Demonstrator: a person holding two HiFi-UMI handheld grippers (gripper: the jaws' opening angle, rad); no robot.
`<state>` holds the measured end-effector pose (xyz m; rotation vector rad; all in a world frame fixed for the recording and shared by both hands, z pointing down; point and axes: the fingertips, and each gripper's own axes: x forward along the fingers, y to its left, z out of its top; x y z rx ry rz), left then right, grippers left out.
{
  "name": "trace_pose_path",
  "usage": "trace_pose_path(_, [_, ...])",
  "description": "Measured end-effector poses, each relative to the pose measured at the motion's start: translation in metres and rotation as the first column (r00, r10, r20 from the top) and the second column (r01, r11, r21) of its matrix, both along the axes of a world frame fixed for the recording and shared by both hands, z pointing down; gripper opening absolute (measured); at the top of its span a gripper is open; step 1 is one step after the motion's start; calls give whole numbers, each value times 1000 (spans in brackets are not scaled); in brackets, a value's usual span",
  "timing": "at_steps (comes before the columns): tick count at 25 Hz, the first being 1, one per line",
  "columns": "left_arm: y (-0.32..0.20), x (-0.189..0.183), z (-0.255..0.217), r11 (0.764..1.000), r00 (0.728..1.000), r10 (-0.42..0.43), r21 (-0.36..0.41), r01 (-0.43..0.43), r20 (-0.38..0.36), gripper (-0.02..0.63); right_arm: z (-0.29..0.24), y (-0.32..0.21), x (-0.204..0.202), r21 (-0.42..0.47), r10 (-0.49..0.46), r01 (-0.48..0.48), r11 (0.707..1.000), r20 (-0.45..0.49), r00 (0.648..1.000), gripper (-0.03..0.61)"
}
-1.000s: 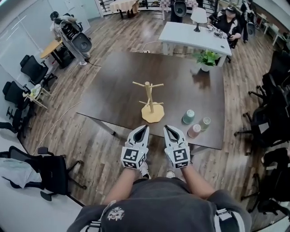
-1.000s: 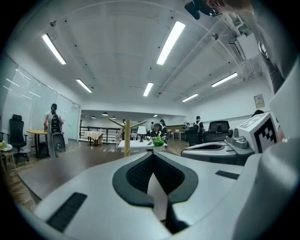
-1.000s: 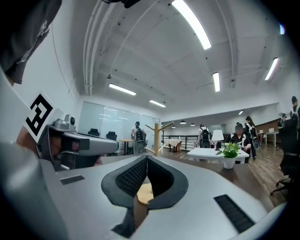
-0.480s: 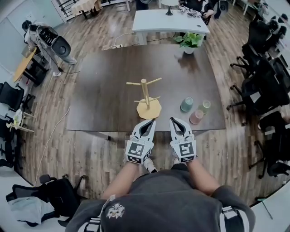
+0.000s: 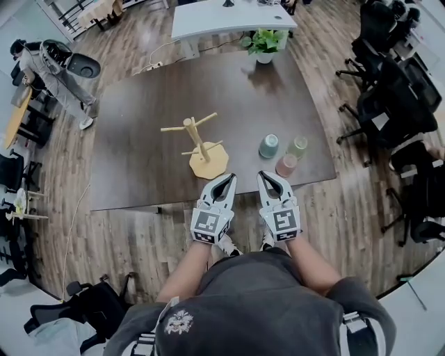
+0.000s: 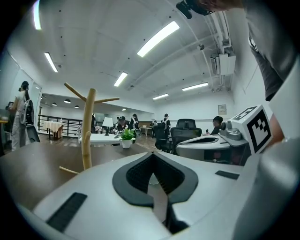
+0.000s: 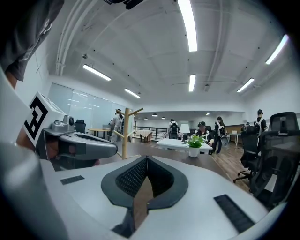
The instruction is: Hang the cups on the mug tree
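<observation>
Your left gripper [image 5: 230, 179] and right gripper [image 5: 263, 176]: light grey shells, black ribbed pads, black-and-white square markers. Ahead of left tips: pale wooden mug tree [image 5: 198, 149]. Ahead of right tips: teal round cup [image 5: 269, 146], light green round cup [image 5: 298, 147], pink round cup [image 5: 286, 165]. Beneath them: dark brown matte table [image 5: 139, 125].

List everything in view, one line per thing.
table: one, dark brown, centre
mug tree: one, pale wood, on the table, no cup on it
cups: three, teal, pale green, pink, on the table right of the tree
potted plant: one, green, table's far edge
white table: one, beyond
office chairs: several, black, at right
left claw: shut, empty
right claw: shut, empty
</observation>
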<state>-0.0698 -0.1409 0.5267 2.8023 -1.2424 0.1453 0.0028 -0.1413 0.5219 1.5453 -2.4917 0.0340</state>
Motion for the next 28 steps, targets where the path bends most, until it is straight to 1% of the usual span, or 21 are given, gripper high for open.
trace_pose_path(2, [-4, 7, 3, 1000, 1000, 4, -6, -4, 11, 0, 4, -3, 10, -14, 17, -17, 1000, 5, 1000, 25])
trace_pose_path(5, [-11, 21, 7, 1000, 1000, 15, -14, -14, 25, 0, 20, -11, 30, -65, 54, -54, 996, 6, 999, 25])
trace_pose_path(8, [-10, 41, 22, 999, 999, 31, -44, -30, 20, 0, 37, -10, 52, -98, 84, -84, 992, -9, 996, 26])
trace_pose_path(10, [-12, 46, 31, 998, 999, 39, -58, -38, 24, 0, 42, -10, 57, -105, 99, -99, 990, -5, 995, 26])
trace_pose_path(14, [-20, 55, 34, 998, 997, 49, -51, -45, 68, 0, 56, -14, 74, -128, 142, -144, 981, -18, 990, 26])
trace_pose_path(19, [-21, 71, 47, 995, 995, 69, -77, -63, 78, 0, 70, -18, 99, -156, 199, -200, 967, -20, 980, 29])
trace_pose_path(20, [-22, 74, 48, 995, 994, 71, -78, -64, 84, 0, 73, -18, 104, -163, 210, -210, 964, -22, 978, 37])
trace_pose_path(21, [-22, 77, 50, 995, 993, 75, -79, -68, 91, 0, 76, -19, 109, -169, 219, -220, 961, -23, 975, 59])
trace_pose_path(23, [-23, 82, 56, 993, 991, 82, -89, -73, 108, 0, 83, -22, 119, -180, 238, -239, 954, -25, 971, 128])
trace_pose_path(26, [-26, 86, 58, 993, 991, 79, -95, -68, 110, 0, 98, -24, 132, -197, 259, -262, 945, -40, 965, 191])
trace_pose_path(28, [-27, 88, 60, 993, 991, 79, -96, -68, 112, 0, 104, -27, 137, -212, 263, -266, 940, -43, 964, 221])
